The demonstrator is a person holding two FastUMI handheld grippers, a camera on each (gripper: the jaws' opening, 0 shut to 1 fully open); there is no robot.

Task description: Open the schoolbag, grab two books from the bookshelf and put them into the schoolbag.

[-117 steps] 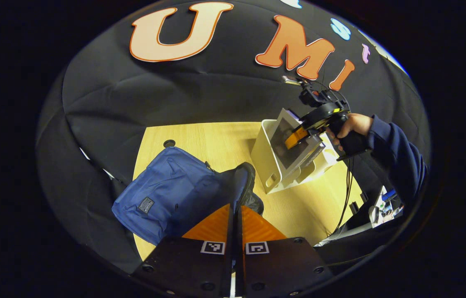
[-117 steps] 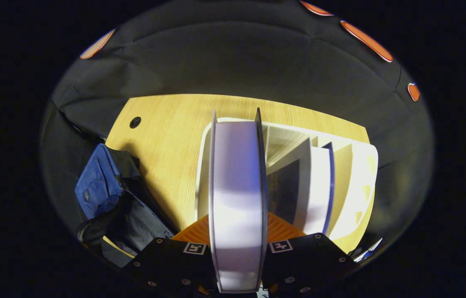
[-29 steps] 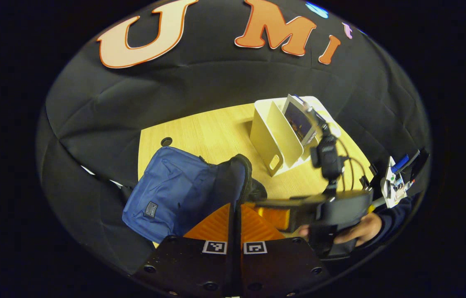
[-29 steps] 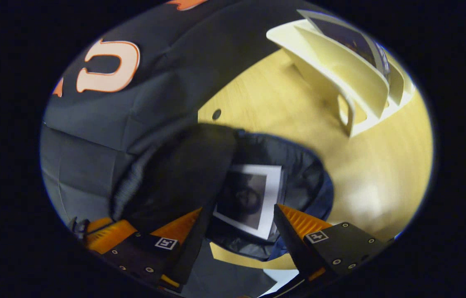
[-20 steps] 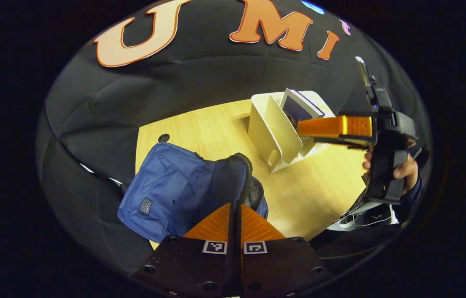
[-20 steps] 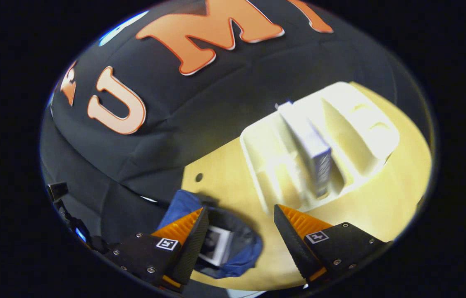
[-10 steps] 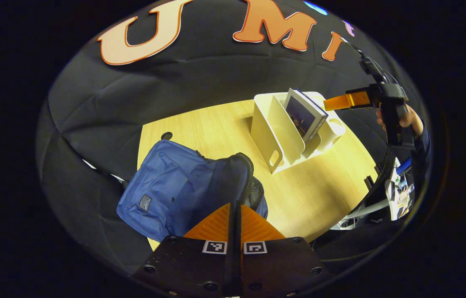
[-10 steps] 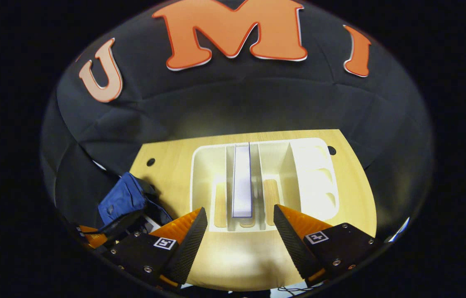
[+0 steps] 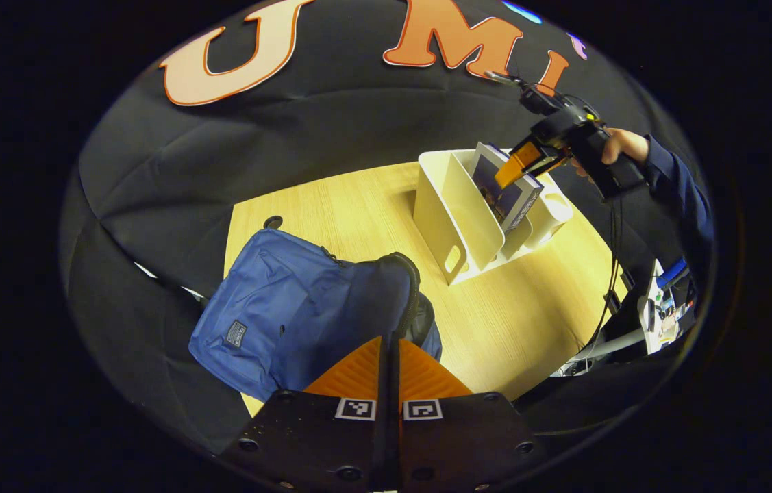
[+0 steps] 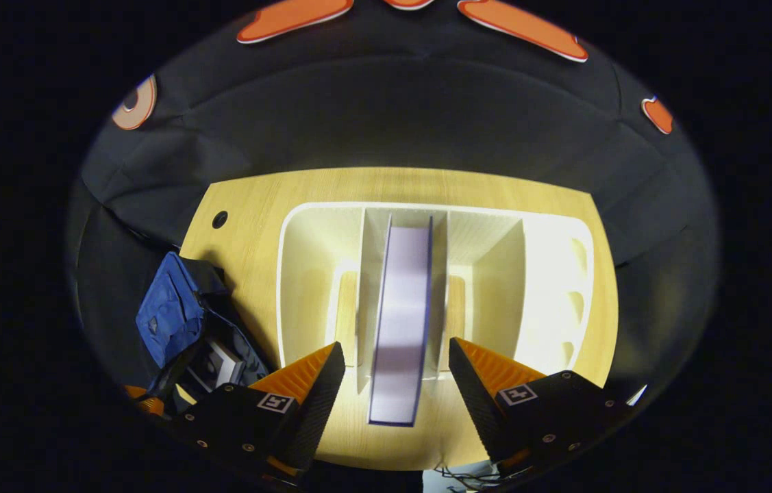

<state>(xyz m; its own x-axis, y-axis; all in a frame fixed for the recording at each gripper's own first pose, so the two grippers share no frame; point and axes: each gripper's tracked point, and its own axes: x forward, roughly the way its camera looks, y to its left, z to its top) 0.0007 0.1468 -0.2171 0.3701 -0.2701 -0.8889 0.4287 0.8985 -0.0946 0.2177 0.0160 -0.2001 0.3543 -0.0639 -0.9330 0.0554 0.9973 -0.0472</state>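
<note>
The blue schoolbag [image 9: 276, 322] lies on the wooden table [image 9: 358, 212], its dark flap lifted. My left gripper [image 9: 390, 342] is shut on that flap's edge. In the right gripper view one book [image 10: 218, 363] lies inside the open schoolbag [image 10: 166, 315]. A second book [image 10: 403, 308] stands on edge in the middle slot of the white bookshelf [image 10: 303, 274]. My right gripper [image 10: 396, 346] is open above it, one finger on each side, not touching. The left gripper view shows the right gripper [image 9: 519, 161] in a hand [image 9: 622, 144] over the book [image 9: 505, 195] in the bookshelf [image 9: 457, 219].
A round cable hole [image 10: 220, 219] sits near the table's far left corner. The bookshelf's right section [image 10: 564, 274] has small rounded pockets. Cables and gear [image 9: 660, 308] hang past the table's right edge. A dark blue sleeve [image 9: 680, 198] reaches in from the right.
My right gripper let go of the first book in the schoolbag, swung over to the bookshelf and came down open around the second book. My left gripper kept hold of the flap.
</note>
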